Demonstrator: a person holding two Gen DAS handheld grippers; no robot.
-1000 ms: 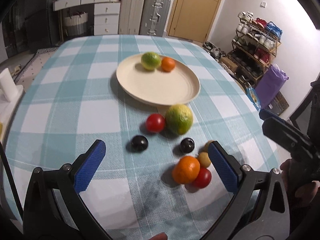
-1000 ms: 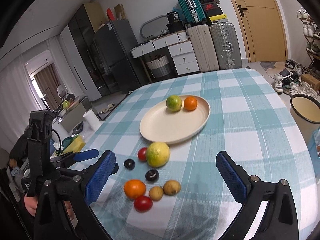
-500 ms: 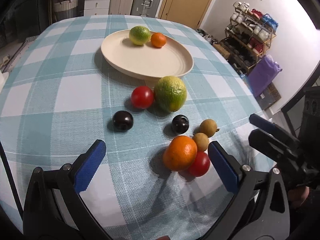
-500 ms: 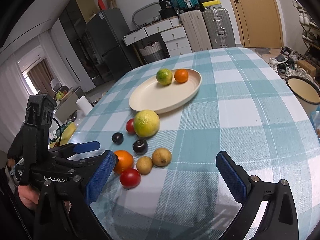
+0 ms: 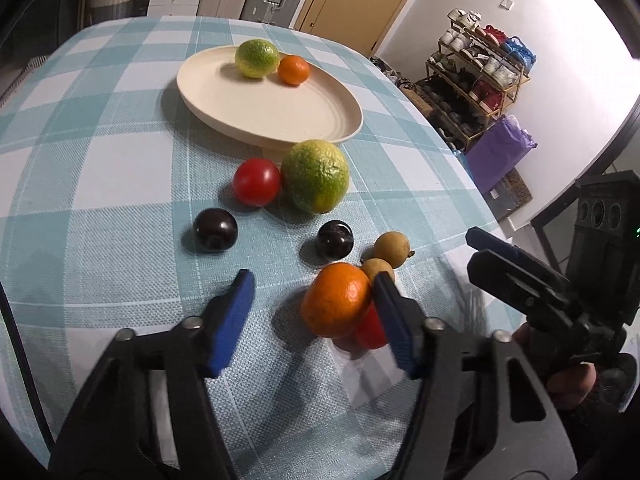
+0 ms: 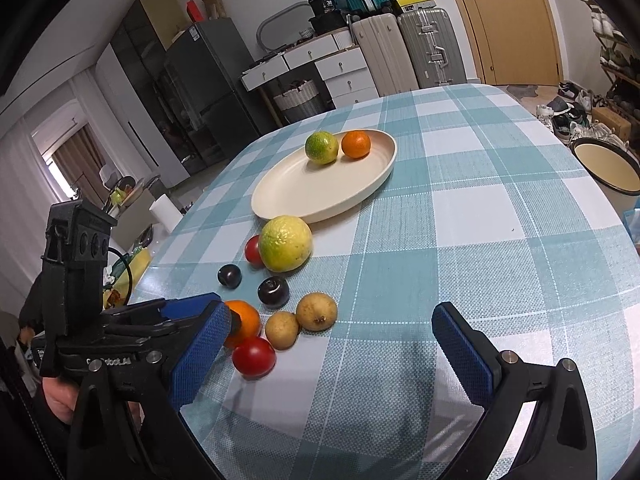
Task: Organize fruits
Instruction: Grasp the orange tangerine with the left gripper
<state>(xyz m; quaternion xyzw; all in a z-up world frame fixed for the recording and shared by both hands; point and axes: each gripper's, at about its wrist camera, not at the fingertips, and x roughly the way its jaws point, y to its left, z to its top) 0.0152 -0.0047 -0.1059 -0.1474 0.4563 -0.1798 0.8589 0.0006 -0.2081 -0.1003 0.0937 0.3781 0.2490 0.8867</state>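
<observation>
A cream plate [image 5: 256, 108] [image 6: 320, 192] holds a green citrus [image 5: 256, 58] and a small orange [image 5: 294, 70]. In front of it lie a large green-yellow citrus [image 5: 315, 176] [image 6: 285, 243], a red tomato [image 5: 256, 181], two dark plums [image 5: 215, 229] [image 5: 335, 239] and two tan fruits [image 6: 316, 311] [image 6: 282, 329]. My left gripper [image 5: 312, 304] is open with its jaws partly closed around an orange [image 5: 335, 300] [image 6: 244, 322]; its right pad touches the fruit, the left pad is apart. A second tomato [image 6: 254, 356] lies beside it. My right gripper [image 6: 332, 352] is open and empty.
The checked tablecloth [image 6: 480, 240] covers a round table whose edge curves close on the right. A shoe rack [image 5: 480, 76] and purple bag [image 5: 500, 152] stand beyond it. A bowl [image 6: 608, 168] sits off the table's right side.
My left gripper has moved forward and lower to the orange, and its jaws have narrowed around it. My right gripper has dropped a little closer to the fruits.
</observation>
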